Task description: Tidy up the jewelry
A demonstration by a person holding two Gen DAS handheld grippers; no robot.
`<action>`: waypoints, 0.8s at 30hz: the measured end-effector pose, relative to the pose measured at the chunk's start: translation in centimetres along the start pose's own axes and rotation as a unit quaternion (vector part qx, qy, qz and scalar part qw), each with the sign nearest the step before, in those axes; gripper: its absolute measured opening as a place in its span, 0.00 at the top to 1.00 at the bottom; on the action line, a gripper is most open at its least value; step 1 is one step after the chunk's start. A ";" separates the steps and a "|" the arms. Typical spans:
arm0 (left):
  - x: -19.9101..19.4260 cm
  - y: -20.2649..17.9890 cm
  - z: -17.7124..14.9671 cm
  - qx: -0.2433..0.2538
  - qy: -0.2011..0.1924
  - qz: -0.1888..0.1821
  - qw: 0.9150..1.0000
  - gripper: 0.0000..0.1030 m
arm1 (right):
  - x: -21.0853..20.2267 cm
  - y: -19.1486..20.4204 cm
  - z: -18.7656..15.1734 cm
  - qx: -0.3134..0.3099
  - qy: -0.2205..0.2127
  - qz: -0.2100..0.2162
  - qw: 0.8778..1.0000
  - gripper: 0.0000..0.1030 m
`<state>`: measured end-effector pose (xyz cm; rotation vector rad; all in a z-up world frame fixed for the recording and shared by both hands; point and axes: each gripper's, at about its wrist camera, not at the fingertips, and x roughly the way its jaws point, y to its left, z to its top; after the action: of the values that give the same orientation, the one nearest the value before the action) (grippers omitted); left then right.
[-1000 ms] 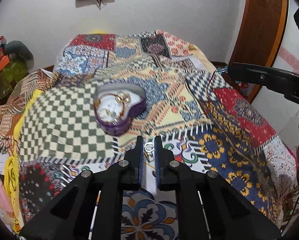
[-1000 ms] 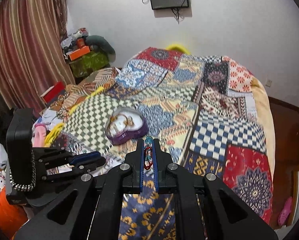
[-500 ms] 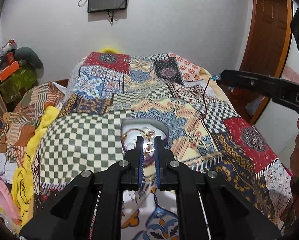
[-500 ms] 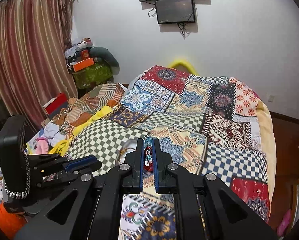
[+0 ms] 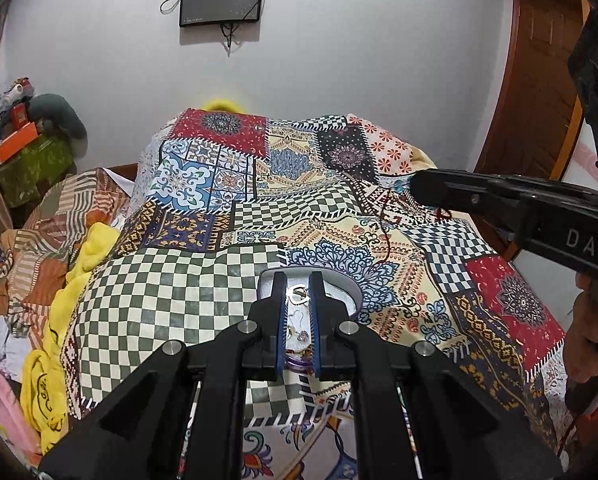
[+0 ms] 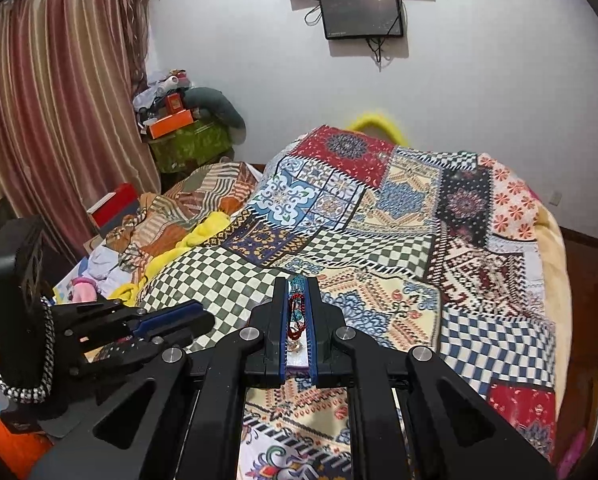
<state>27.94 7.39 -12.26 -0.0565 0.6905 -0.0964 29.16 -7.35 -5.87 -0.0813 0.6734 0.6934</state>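
Note:
My left gripper (image 5: 298, 280) is shut on a small silver ring (image 5: 298, 295) and hangs right over the purple heart-shaped jewelry box (image 5: 349, 294) on the bed; more jewelry shows inside between the fingers. My right gripper (image 6: 298, 285) is shut on a red and teal beaded necklace (image 6: 297, 314); the box (image 6: 298, 360) shows through its fingers. In the left wrist view the right gripper (image 5: 417, 188) is at the right, with the necklace's red cord (image 5: 385, 222) dangling over the quilt.
The patchwork quilt (image 5: 219, 200) covers the bed. Piled clothes and a yellow cloth (image 5: 51, 340) lie at the left edge. A brown door (image 5: 539, 80) stands at the right, a curtain (image 6: 51, 120) at the left, screens (image 6: 361, 10) on the wall.
Both grippers have tilted up and moved toward the box, which has slid from ahead of the left fingers to beneath them. Both grips hold as before.

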 end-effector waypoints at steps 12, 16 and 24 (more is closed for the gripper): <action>3.9 0.9 -0.7 -0.010 0.031 -0.014 0.999 0.92 | 4.5 -0.3 0.2 0.009 0.041 0.026 0.999 0.93; 5.1 0.9 -1.1 -0.012 0.046 -0.024 0.999 0.92 | 6.3 -0.4 0.0 0.011 0.065 0.032 0.997 0.93; 7.0 0.9 -1.8 -0.016 0.071 -0.033 0.997 0.92 | 9.7 -1.2 -0.9 0.021 0.119 0.038 0.992 0.93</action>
<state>32.20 7.52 -18.10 -0.1046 0.8317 -0.1534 34.93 -3.06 -12.54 -0.1008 0.9225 0.7503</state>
